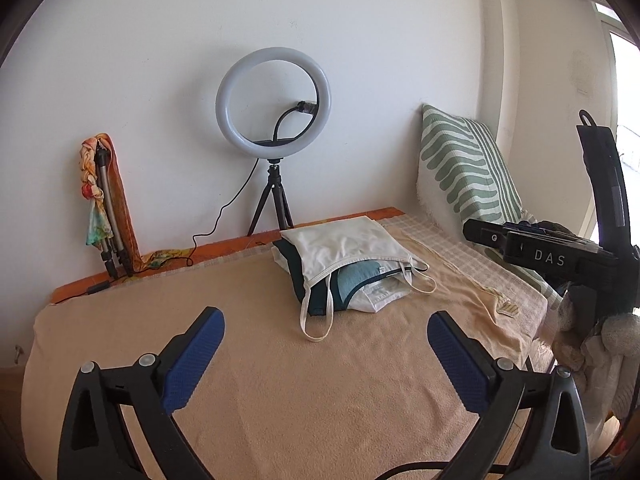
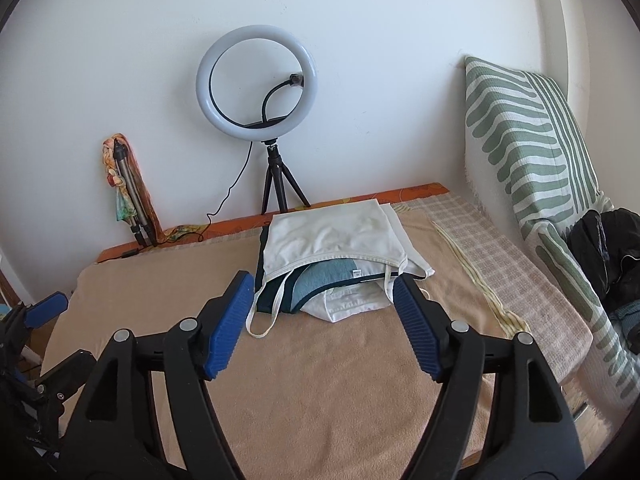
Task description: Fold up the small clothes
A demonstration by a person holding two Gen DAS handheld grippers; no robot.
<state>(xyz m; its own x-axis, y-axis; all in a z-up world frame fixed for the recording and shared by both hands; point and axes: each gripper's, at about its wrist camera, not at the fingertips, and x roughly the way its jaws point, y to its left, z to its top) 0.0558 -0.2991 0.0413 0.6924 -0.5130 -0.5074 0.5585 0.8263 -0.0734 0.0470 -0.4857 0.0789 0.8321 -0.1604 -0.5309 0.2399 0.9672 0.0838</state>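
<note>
The pile of small clothes point(image 1: 352, 268) lies on the peach towel point(image 1: 280, 380) that covers the bed, in front of me and toward the wall, with a white strappy top point(image 2: 332, 236) on the top of it and a dark teal garment point(image 2: 316, 280) showing under its hem. My left gripper point(image 1: 326, 354) is released, its blue pads wide apart over bare towel, and the pile is ahead of them, not between them; one white strap loop point(image 1: 316, 320) reaches toward me but touches no pad. My right gripper point(image 2: 324, 324) is also released and holds nothing; in its own view the near edge of the pile appears between the two fingertips, a little beyond them, and I see no pad pressing on cloth. Both grippers point forward and slant down to the bed. From the left wrist view, the body of my right gripper is at the right edge, and on its black casing I can read the letters "DAS". A small label point(image 2: 356, 273) is on the hem of the white top, too small to read.
</note>
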